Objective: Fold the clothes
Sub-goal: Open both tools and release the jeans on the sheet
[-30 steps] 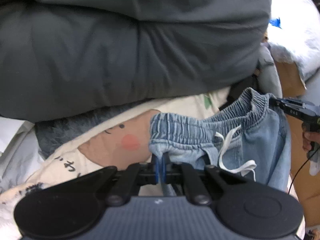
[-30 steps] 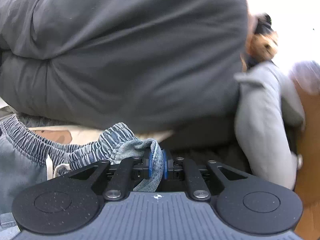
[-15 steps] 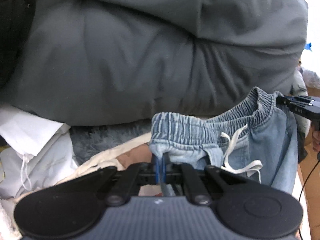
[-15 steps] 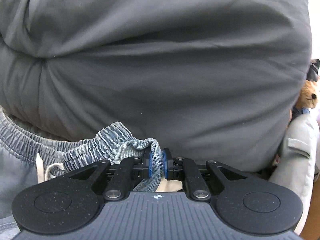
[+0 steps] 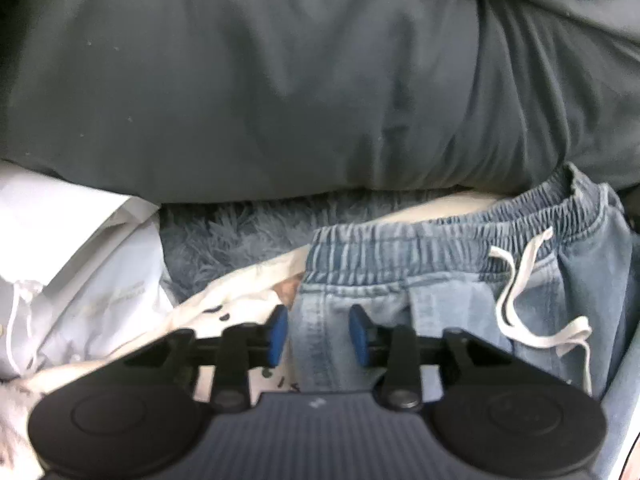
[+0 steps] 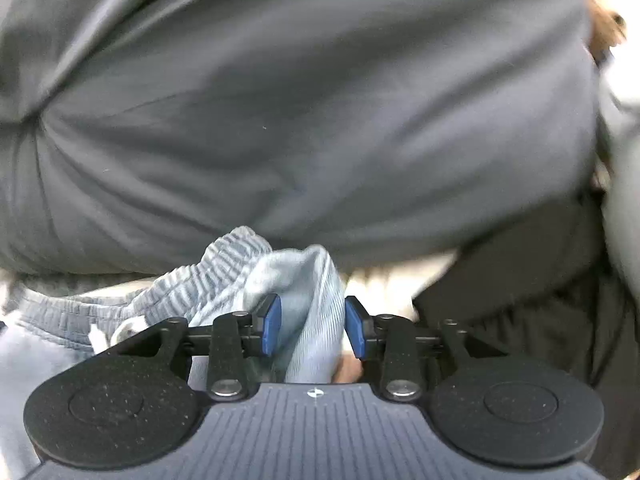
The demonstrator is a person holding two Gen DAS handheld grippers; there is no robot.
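Light blue denim shorts [image 5: 440, 276] with an elastic waistband and a white drawstring [image 5: 524, 300] lie in front of a big dark grey duvet. My left gripper [image 5: 318, 334] is open, its blue pads on either side of the left end of the waistband. In the right wrist view the shorts [image 6: 304, 292] bunch up between the pads of my right gripper [image 6: 312, 328], which is open too. The lower part of the shorts is hidden behind both grippers.
The dark grey duvet [image 5: 300, 80] fills the back, also in the right wrist view [image 6: 300, 120]. A cream printed cloth [image 5: 240, 296] and a blue fluffy cloth [image 5: 224, 236] lie under the shorts. White garments [image 5: 72, 264] lie at left. Black cloth [image 6: 532, 296] lies at right.
Both grippers were shut on the waistband ends and have now opened and let go. The shorts have come down and the waistband lies flatter.
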